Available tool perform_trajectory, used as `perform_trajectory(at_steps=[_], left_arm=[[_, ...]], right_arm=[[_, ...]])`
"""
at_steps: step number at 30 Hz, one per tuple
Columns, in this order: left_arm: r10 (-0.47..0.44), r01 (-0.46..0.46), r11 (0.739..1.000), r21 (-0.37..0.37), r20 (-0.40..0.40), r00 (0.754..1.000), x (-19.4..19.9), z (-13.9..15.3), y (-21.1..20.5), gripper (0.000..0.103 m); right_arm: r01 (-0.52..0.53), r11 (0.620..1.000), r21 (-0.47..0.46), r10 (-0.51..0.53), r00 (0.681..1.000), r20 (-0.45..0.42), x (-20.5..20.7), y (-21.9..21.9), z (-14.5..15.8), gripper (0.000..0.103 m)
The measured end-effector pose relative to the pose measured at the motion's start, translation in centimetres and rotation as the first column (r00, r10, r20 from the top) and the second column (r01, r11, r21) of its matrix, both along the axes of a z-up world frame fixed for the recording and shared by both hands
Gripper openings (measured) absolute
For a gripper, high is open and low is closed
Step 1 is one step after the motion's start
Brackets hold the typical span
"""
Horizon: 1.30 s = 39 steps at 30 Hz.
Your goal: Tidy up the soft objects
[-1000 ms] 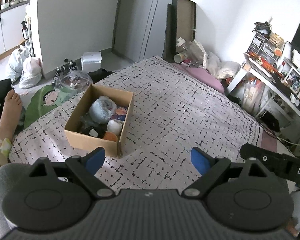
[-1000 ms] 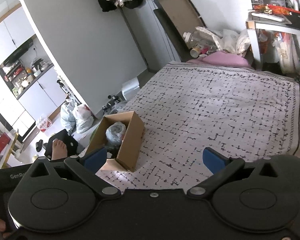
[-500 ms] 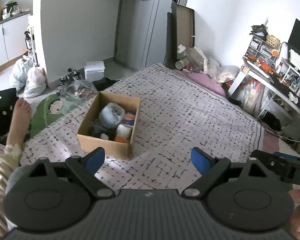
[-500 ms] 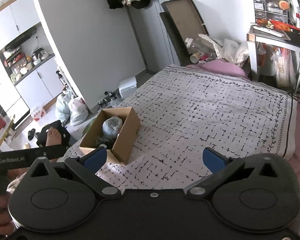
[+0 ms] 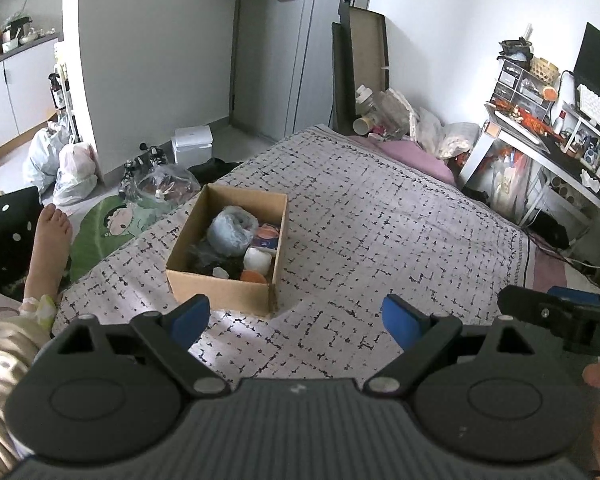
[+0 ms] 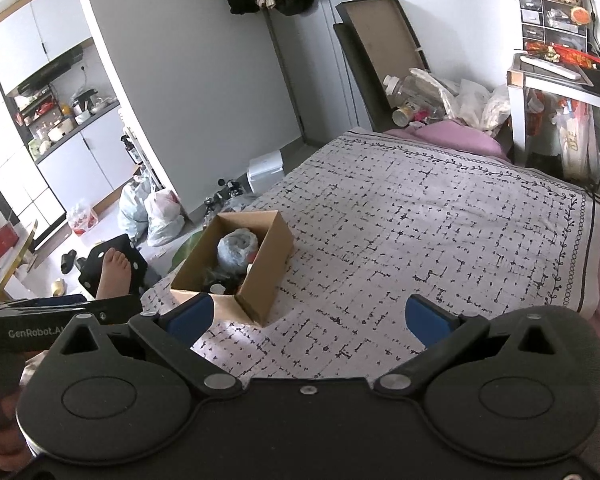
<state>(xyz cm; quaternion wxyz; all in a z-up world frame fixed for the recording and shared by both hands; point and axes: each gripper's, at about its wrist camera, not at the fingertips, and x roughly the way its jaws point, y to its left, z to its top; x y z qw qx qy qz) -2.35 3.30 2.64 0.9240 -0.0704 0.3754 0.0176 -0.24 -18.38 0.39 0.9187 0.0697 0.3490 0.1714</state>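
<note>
Soft, even daylight; a bright patch on the bedspread (image 5: 236, 320) at lower centre; sharp focus; fisheye bending at frame edges.

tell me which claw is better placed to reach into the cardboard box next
Left, probably. The cardboard box sits just ahead of the left claw, its open top and soft things showing. From the right claw it lies off to the left, a side wall facing. Both claws are open and empty.

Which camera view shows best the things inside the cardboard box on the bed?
The left wrist view. It looks down into the cardboard box, so the grey plush, a white item and an orange one show. In the right wrist view the box is seen more from the side; its wall hides most contents.
</note>
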Motion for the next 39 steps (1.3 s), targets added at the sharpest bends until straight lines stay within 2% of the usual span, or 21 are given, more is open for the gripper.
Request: perform_trajectory(at_steps=[39], left_arm=[[-0.033,0.033,0.999,0.007,-0.017,0.999,-0.09,-0.22,-0.33,0.092]], right_arm=[[0.001,1.0,-0.023,-0.001,1.0,0.001,-0.2,0.59,-0.08,0.103]])
